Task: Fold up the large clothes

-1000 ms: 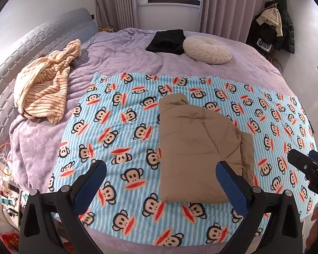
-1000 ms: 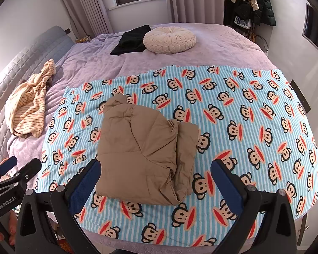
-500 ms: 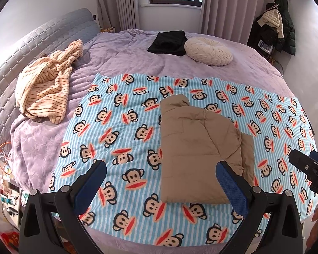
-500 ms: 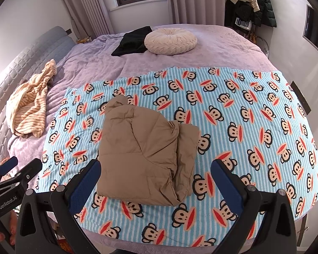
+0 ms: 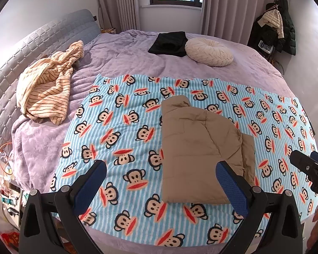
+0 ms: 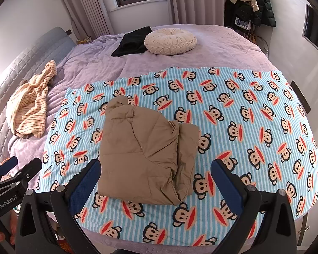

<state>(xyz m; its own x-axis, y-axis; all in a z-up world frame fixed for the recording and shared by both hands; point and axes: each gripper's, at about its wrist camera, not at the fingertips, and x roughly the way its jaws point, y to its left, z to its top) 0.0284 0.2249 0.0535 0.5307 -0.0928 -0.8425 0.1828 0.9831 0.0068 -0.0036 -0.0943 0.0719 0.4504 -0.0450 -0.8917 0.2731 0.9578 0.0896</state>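
The folded tan jacket (image 5: 201,148) lies on the blue striped blanket (image 5: 120,131) with the monkey faces, which covers the near part of the bed (image 5: 127,57). The jacket is a compact, roughly rectangular bundle; its collar end points away from the cameras and a second layer of the same cloth sticks out from under its right edge. In the right wrist view the jacket (image 6: 146,150) shows a deep crease at the near right corner, where the layers meet. The left gripper (image 5: 161,180) is held above the near edge of the blanket, and its two blue-padded fingers (image 5: 91,184) stand wide apart with nothing between them; the right finger overlaps the near right corner of the jacket in the picture, but I cannot tell if it touches. The right gripper (image 6: 155,180) is also spread wide and holds nothing, with its left finger (image 6: 85,185) just beside the near left corner of the jacket. Each gripper shows at the edge of the other camera's view. Farther on the purple bed cover lies a striped cream garment (image 5: 46,82), crumpled near the grey headboard (image 5: 31,46). A black garment (image 5: 168,43) lies at the far side, and a round cream cushion (image 5: 208,51) touches its right edge. Dark coats (image 6: 252,2) hang in the far right corner.
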